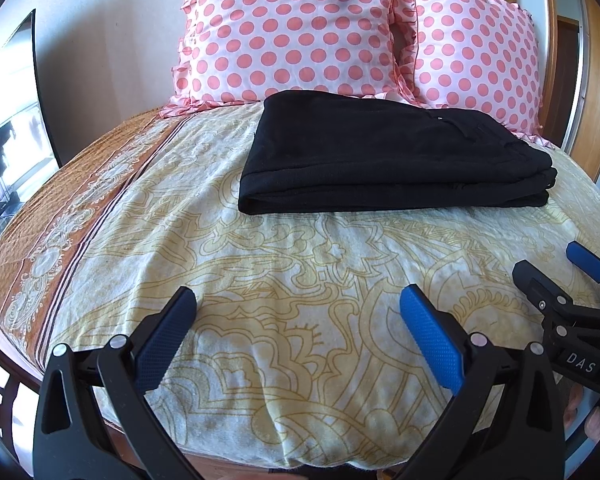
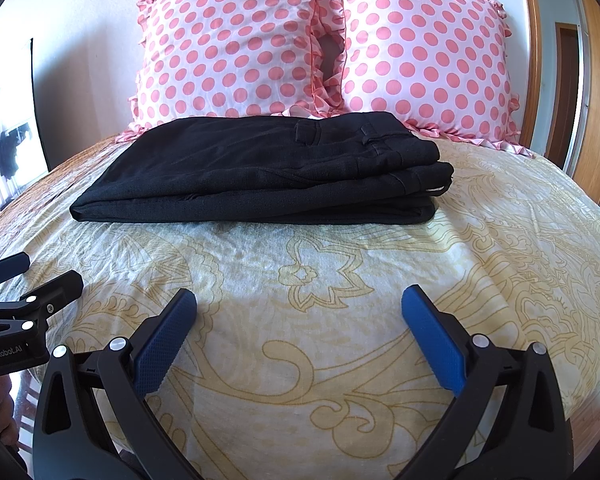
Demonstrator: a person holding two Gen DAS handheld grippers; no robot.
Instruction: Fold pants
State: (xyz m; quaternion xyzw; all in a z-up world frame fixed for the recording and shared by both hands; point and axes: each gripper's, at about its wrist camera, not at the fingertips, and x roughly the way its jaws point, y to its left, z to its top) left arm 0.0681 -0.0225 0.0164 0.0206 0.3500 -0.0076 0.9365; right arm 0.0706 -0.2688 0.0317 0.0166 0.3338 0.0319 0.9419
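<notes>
Black pants lie folded in a flat stack on the bed, just in front of the pillows; they also show in the right wrist view with the waistband to the right. My left gripper is open and empty, held above the sheet well short of the pants. My right gripper is open and empty, likewise short of the pants. The right gripper shows at the right edge of the left wrist view. The left gripper shows at the left edge of the right wrist view.
The bed has a cream sheet with a yellow pattern and an orange border on the left. Two pink polka-dot pillows lean at the head. A wooden door frame stands at the right.
</notes>
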